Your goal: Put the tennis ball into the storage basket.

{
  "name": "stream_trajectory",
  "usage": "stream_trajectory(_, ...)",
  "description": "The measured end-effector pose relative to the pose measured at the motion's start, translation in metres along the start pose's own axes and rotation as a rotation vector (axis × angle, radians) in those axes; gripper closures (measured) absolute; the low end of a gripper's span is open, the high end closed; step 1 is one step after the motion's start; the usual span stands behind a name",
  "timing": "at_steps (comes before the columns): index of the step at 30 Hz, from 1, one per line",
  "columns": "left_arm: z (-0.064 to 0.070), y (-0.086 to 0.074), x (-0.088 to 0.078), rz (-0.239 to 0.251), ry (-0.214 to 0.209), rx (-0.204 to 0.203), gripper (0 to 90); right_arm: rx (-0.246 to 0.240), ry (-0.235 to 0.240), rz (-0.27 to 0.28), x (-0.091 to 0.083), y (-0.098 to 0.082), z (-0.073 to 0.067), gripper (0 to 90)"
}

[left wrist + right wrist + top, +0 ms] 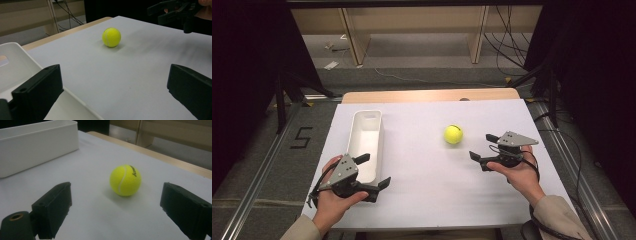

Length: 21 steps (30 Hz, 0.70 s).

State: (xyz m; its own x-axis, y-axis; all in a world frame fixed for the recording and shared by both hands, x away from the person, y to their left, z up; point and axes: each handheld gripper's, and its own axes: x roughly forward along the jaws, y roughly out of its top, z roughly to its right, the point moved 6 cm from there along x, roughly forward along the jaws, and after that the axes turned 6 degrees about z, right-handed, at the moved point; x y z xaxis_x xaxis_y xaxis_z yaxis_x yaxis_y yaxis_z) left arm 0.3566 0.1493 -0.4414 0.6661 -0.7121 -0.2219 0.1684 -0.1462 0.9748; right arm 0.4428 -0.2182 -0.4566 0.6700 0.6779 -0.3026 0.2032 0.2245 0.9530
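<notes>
A yellow tennis ball (453, 134) rests on the white table sheet (427, 185), right of centre. My right gripper (482, 146) is open just right of the ball and aimed at it, a short way off. In the right gripper view the ball (125, 180) lies ahead of the open gripper (116, 195), beyond the jaw tips. My left gripper (375, 170) stands open at the near left, beside the near end of a white bin (352, 135). From the left gripper view its open gripper (113, 75) holds nothing, with the ball (111, 37) farther off and the right gripper (155, 14) at top right.
The long white bin (37, 147) lies lengthwise on the left part of the sheet and looks empty; its corner (15, 57) sits by my left jaw. A bare wooden strip (427, 95) edges the table's far side. Shelving legs and cables stand on the floor beyond.
</notes>
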Motion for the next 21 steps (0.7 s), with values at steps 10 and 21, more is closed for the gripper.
stream_trajectory(10,0.000,0.000,0.000,0.001,-0.001,0.001,0.0,-0.013,0.006,-0.023,0.017,0.002,0.001,8.1)
stream_trajectory(21,0.000,0.001,-0.001,0.002,0.001,0.002,0.0,-0.010,0.001,-0.033,0.030,0.003,0.004,7.2)
